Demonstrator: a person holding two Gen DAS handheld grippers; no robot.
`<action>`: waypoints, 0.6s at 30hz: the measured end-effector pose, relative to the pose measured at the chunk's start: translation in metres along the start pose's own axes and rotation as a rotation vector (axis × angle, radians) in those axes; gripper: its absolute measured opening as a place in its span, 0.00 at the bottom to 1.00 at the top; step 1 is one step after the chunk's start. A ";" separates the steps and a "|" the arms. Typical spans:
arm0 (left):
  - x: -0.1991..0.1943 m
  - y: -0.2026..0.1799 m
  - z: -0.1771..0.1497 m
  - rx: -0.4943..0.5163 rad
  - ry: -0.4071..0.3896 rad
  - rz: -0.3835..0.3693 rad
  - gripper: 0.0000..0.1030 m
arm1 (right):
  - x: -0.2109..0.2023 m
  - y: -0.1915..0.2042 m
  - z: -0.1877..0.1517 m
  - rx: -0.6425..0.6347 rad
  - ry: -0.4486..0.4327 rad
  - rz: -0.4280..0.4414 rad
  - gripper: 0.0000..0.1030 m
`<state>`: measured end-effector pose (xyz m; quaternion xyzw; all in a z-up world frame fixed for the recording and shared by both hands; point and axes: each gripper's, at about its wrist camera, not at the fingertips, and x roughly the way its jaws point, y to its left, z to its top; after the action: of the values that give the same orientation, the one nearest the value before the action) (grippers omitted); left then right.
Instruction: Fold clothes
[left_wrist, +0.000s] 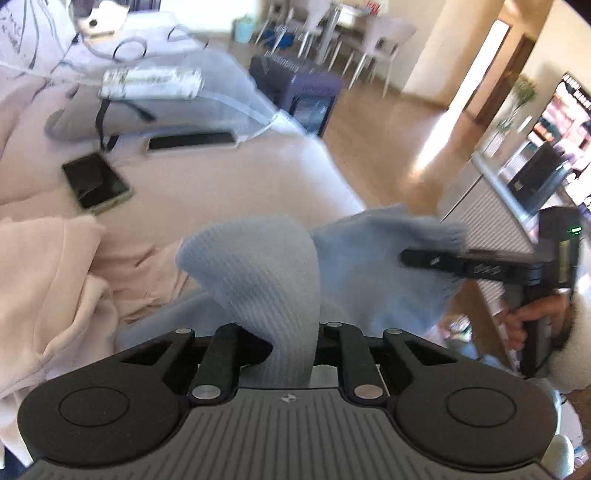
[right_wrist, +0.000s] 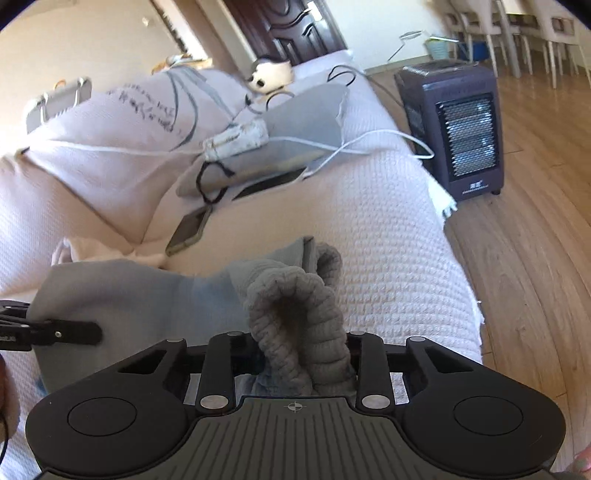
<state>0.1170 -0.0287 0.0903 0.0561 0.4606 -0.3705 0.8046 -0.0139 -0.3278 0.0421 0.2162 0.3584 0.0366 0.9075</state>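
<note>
A light blue knit garment (left_wrist: 251, 266) hangs lifted above the cream sofa cover (left_wrist: 221, 184). My left gripper (left_wrist: 293, 343) is shut on a fold of it, and the fabric hides the fingertips. In the left wrist view my right gripper (left_wrist: 417, 258) comes in from the right, held by a person's hand (left_wrist: 524, 317), and pinches the garment's far edge. In the right wrist view my right gripper (right_wrist: 303, 354) is shut on the bunched ribbed hem (right_wrist: 295, 302). The garment (right_wrist: 147, 295) stretches left toward my left gripper (right_wrist: 88, 332).
A pale pink garment (left_wrist: 48, 280) lies crumpled at the left. Two phones (left_wrist: 96, 182) (left_wrist: 192, 141), a grey cushion (right_wrist: 295, 122) and white cables (right_wrist: 369, 144) lie further along the sofa. A dark heater (right_wrist: 461, 129) stands on the wooden floor (right_wrist: 535, 258) beyond the sofa edge.
</note>
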 end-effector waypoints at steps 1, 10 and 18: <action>0.005 0.002 0.000 -0.004 0.022 0.011 0.14 | -0.001 -0.001 0.000 0.003 -0.001 -0.009 0.29; 0.045 0.040 -0.046 -0.114 0.100 0.035 0.17 | 0.021 -0.018 -0.010 0.022 0.070 -0.043 0.30; 0.044 0.058 -0.055 -0.193 0.077 0.041 0.44 | 0.028 -0.030 -0.016 0.034 0.106 -0.048 0.43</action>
<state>0.1288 0.0127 0.0097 0.0018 0.5236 -0.3054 0.7954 -0.0060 -0.3427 0.0014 0.2204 0.4117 0.0201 0.8840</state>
